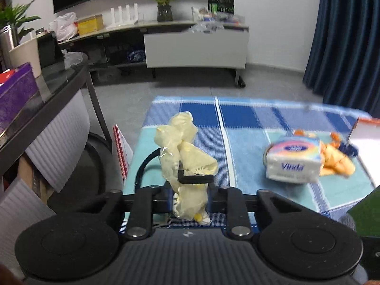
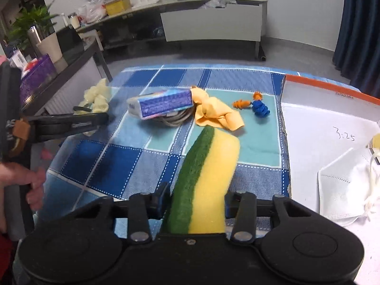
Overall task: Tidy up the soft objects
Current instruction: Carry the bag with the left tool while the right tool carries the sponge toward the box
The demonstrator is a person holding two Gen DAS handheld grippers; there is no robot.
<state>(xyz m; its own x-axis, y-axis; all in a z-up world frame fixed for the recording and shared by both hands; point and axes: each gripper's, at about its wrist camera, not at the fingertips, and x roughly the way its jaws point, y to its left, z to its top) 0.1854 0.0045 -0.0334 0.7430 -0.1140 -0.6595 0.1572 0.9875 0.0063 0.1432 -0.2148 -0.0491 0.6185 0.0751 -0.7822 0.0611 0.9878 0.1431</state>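
On the tablecloth (image 2: 133, 163), the tissue pack (image 2: 161, 104) lies left of the cloth (image 2: 216, 114), box (image 2: 332, 128) at right.

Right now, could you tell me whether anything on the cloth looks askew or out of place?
Yes: the tissue pack sits tilted, propped on a coiled grey cable rather than flat on the cloth. The orange rag beside it lies crumpled.

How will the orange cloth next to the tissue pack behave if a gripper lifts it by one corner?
The orange cloth lies crumpled in soft folds, so it will probably hang limp and unfold. It looks thin, so likely very light. One edge seems to lie against the tissue pack, so lifting may drag along it slightly.
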